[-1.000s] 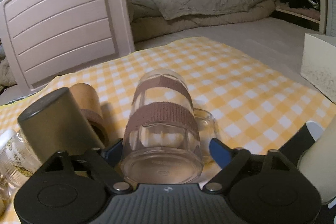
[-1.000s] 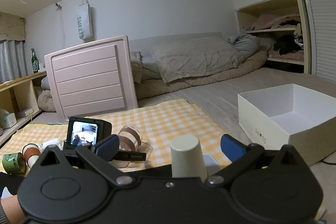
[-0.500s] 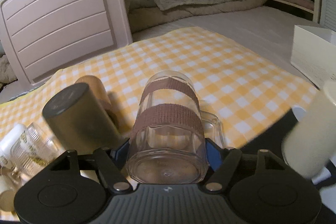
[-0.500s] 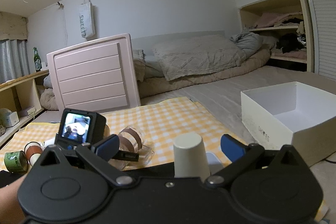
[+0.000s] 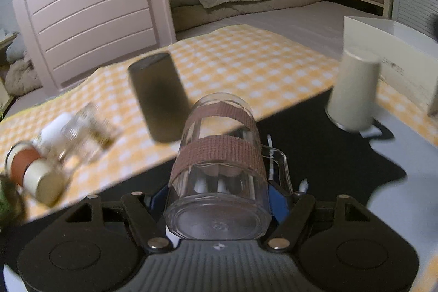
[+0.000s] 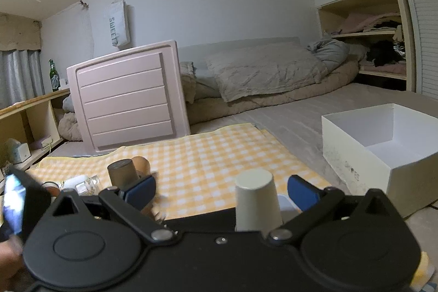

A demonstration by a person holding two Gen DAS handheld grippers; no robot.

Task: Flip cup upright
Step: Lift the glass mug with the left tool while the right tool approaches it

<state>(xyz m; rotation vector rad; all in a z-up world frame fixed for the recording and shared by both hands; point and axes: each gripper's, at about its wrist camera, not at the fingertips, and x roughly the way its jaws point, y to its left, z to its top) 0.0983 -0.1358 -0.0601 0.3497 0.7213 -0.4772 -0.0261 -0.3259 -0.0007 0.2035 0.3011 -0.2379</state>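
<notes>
A: Where is your clear cup [image 5: 219,168], and which way does it point?

B: It sits clamped in your left gripper [image 5: 219,199], the blue fingers [image 5: 277,196] pressed on both sides of its near end. Its long axis runs away from you along the fingers: the thick round base faces the camera, the mouth points far. Two brown bands cross the body; the clear handle [image 5: 282,171] sticks out to the right. It shows above the black mat [image 5: 328,155]; whether it touches the mat, you cannot tell.

A: And your right gripper [image 6: 221,190]?

B: Fingers spread wide, grasping nothing. The cream paper cup [image 6: 257,201] stands mouth down between them, touching neither. In the left view it [image 5: 353,89] stands far right on the mat's edge.

A: Any writing?

B: "SWEET" runs down the white bag [image 6: 117,26] hung on the far wall. Small print on the white box [image 6: 383,149] at right is illegible. A dark cylinder [image 5: 158,97] stands on the yellow checked cloth [image 5: 246,64], just left of the clear cup. Blurred jars [image 5: 49,155] lie near left.
</notes>
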